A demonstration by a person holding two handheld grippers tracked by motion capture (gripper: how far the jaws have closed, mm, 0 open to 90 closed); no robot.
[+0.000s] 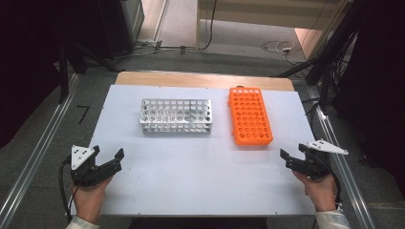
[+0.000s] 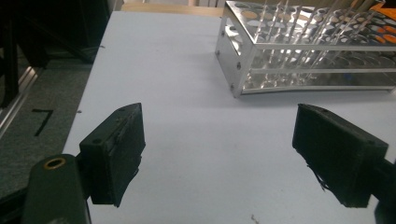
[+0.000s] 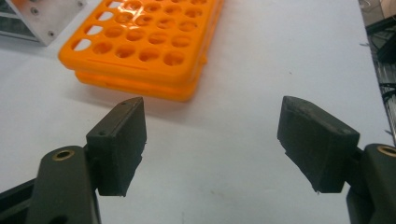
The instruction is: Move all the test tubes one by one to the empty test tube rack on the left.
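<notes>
The left gripper [image 1: 107,155] sat at the lower left of the high view, held in a hand [image 1: 88,198] rising from the bottom edge; its jaws stood wide apart with nothing between them, only bare white table [image 1: 191,176] beneath; in the left gripper view the same gripper [image 2: 217,154] showed both black pads well separated, and the metal rack [image 2: 308,51] lay in the upper right of that frame, near but apart from the jaws. The right gripper [image 1: 292,152] sat at the lower right of the high view, in the other hand [image 1: 321,191]; its jaws too were spread wide and held nothing; in the right gripper view that gripper [image 3: 210,135] pointed toward the orange rack [image 3: 144,42], which filled the upper left of the frame, near the jaws but not touching them. In the high view the metal rack [image 1: 175,116] stood left of centre and the orange rack [image 1: 250,116] right of centre, side by side, apart from each other.
</notes>
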